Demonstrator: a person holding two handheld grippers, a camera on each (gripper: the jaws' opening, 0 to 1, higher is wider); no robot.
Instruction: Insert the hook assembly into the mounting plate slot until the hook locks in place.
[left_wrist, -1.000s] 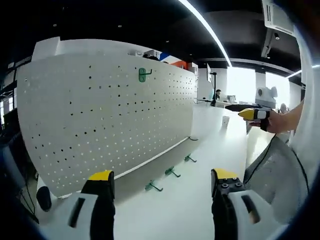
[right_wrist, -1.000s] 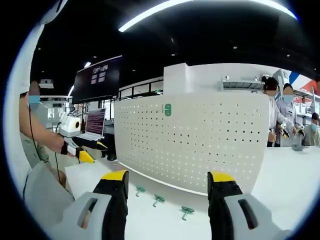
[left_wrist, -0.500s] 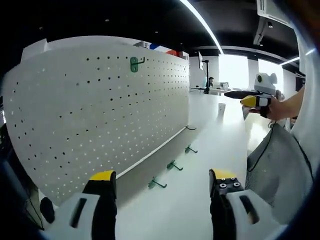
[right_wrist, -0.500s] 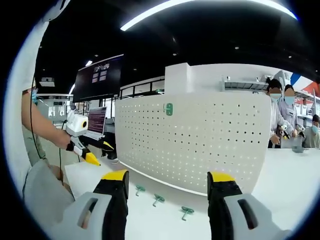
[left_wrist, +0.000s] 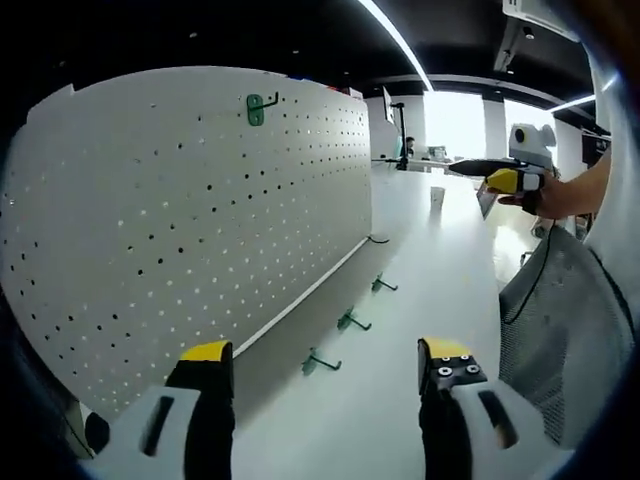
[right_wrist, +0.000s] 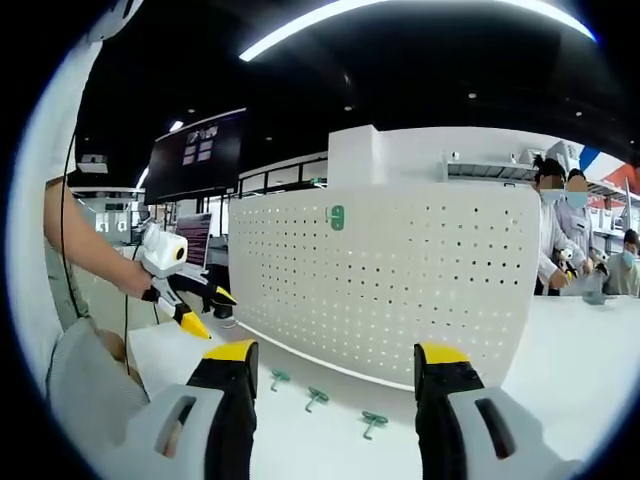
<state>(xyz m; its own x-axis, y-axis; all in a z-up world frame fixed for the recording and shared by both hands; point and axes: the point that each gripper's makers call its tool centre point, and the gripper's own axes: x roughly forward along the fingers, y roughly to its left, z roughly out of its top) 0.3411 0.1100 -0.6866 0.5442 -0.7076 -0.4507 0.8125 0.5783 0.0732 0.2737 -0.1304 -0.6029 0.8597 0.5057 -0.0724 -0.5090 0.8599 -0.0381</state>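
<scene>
Both claws, left claw (left_wrist: 324, 362) and right claw (right_wrist: 335, 362), gape wide, empty; three green hooks (right_wrist: 319, 399) lie on tabletop (right_wrist: 560, 390) below pegboard (right_wrist: 400, 280)

**No legible text in either view**

Nothing can be read here. In the right gripper view, a dark wall screen (right_wrist: 197, 156) at the upper left of the frame carries a few pale lines near its top edge, too small and blurred to make out as words or numbers. Below it, toward the left, a laptop screen (right_wrist: 192, 238) shows rows of faint content that are just as unreadable. The white pegboard (right_wrist: 385, 280) across the middle of the frame bears no label, brand or number, and the same board (left_wrist: 190, 220) in the left gripper view, filling the left half, is likewise unmarked.
</scene>
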